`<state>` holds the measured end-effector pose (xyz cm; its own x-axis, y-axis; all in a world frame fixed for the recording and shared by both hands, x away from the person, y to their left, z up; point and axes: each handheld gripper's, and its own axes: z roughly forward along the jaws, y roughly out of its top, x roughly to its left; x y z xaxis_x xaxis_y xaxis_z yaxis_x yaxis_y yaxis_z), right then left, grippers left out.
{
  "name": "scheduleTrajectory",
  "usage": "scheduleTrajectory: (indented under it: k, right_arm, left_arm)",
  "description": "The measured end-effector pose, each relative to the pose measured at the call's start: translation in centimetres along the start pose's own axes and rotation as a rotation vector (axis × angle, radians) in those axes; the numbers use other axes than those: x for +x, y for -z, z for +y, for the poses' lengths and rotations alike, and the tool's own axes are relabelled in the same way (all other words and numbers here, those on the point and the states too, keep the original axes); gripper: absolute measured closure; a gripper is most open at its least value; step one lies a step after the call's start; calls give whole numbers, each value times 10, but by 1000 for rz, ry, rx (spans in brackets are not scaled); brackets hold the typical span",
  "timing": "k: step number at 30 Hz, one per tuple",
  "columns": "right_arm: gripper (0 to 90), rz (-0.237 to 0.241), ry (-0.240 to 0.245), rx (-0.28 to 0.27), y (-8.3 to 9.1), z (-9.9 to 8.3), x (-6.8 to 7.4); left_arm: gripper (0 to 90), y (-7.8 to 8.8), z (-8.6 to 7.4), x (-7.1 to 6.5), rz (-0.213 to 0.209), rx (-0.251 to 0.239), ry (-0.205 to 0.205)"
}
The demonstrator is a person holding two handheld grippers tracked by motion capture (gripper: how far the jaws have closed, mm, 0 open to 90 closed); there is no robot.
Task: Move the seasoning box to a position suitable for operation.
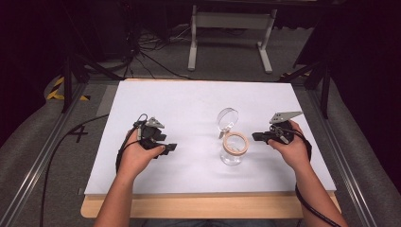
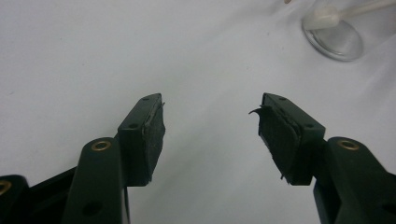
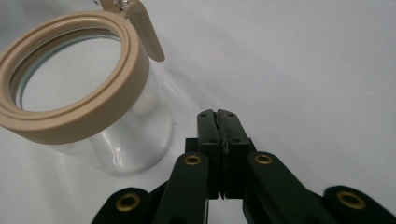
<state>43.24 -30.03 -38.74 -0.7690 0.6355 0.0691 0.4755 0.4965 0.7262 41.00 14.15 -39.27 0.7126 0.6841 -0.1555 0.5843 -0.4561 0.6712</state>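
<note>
High view: one glass jar (image 1: 232,150) stands upright on the white table sheet (image 1: 189,109), a bit right of centre and toward the near edge. Its hinged lid (image 1: 227,118) is swung open on the far side, standing tilted up behind the mouth. Tan seal ring (image 1: 236,142) sits round the mouth. Jar looks empty.

Left gripper (image 1: 169,148) sits well left of the jar, over bare sheet. Left gripper view: jaws spread wide, nothing between them, pads (image 2: 153,135) worn and peeling at the edges. The lid (image 2: 334,35) shows far off at top right.

Right gripper (image 1: 256,136) is just beside the jar on its right, tips pointing at it; can't tell from above if they touch. Right gripper view: jaws pressed together, holding nothing, with the jar (image 3: 93,116) just left of the tips and apart from them.

Handling, my judgement: glass, so stiff, fragile, and slick on these worn pads. Prob light while empty, top-heavy with the lid hanging back, so a sideways push could tip it. Best hold, I think, is across the rim, one jaw inside and one outside on the seal ring (image 3: 70,116), since rubber gives grip. The body looks too wide for the jaw span, tho not sure. Steady with one gripper before moving the lid.

Count: 1 jar, 1 lid, 1 seal ring, 2 grippers, 1 sheet.
</note>
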Motion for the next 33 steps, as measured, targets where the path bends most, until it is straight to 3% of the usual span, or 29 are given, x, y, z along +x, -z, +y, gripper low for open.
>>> scheduleTrajectory:
  k: [11,17,27,33]
  right_arm:
    - [899,17,11,14,-2,0,2]
    - [899,47,30,59,-11,-1,8]
    - [900,106,51,107,-29,-3,16]
    - [900,105,49,116,-31,-5,16]
  left_arm:
    - [410,2,3,-6,-17,-12,-16]
    - [404,2,6,-8,-24,-20,-36]
    - [403,3,6,-9,-30,-12,-23]
    - [400,1,6,-9,-35,-16,-28]
